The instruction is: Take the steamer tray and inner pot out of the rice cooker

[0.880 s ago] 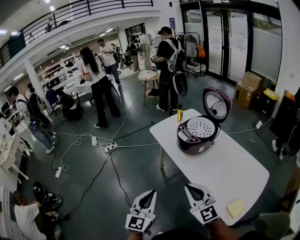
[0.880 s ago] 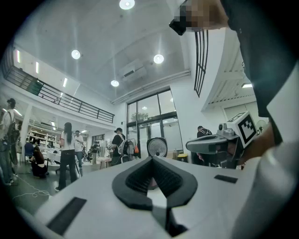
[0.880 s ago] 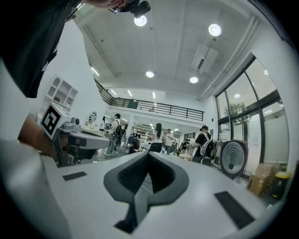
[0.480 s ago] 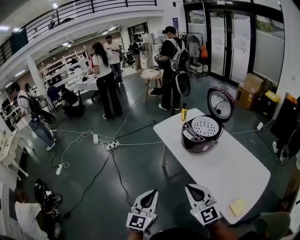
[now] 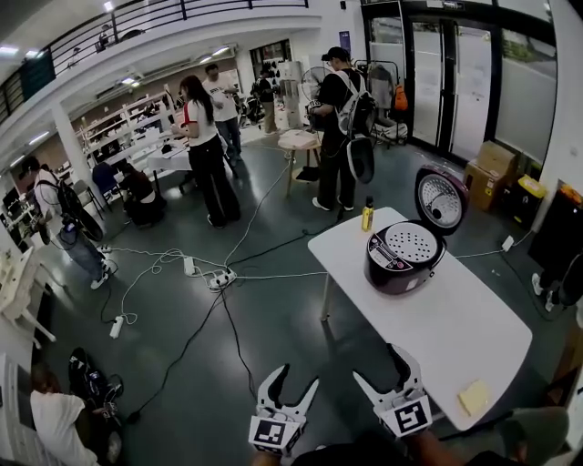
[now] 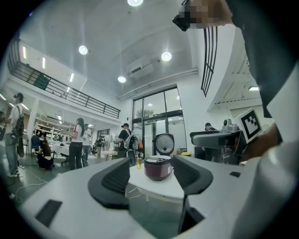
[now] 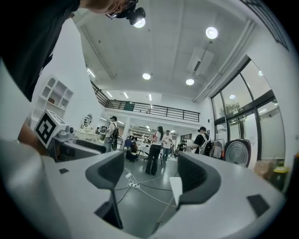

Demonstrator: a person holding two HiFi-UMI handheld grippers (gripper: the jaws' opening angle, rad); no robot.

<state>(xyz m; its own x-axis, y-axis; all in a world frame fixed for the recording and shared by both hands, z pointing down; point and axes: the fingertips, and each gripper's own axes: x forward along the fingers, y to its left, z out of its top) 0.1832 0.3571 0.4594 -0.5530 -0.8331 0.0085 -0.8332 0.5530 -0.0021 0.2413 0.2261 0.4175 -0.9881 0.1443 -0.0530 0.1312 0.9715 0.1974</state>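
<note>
The cooker (image 5: 404, 259) stands on the white surface (image 5: 455, 337) with its lid (image 5: 443, 198) raised and the steamer tray (image 5: 412, 243) seated in its top. Well short of the cooker, the left hand-held gripper (image 5: 297, 376) and the right hand-held gripper (image 5: 378, 364) are both released, jaws apart and empty.

Location type: a large indoor hall used as an open lab or workshop space.

Indicators:
- A grey floor (image 5: 273, 337) crossed by loose cables (image 5: 150, 266) and power strips (image 5: 221, 278).
- An upper gallery with a black railing (image 5: 182, 14).
- Tall glass doors (image 5: 455, 82), with cardboard boxes (image 5: 492, 168) beside them.
- Open shelves (image 5: 114, 132) along the far wall.
- Several people (image 5: 205, 150) standing or crouching, some wearing backpacks (image 5: 360, 114).
- A white table (image 5: 455, 337) carrying a rice cooker (image 5: 401, 259).
</note>
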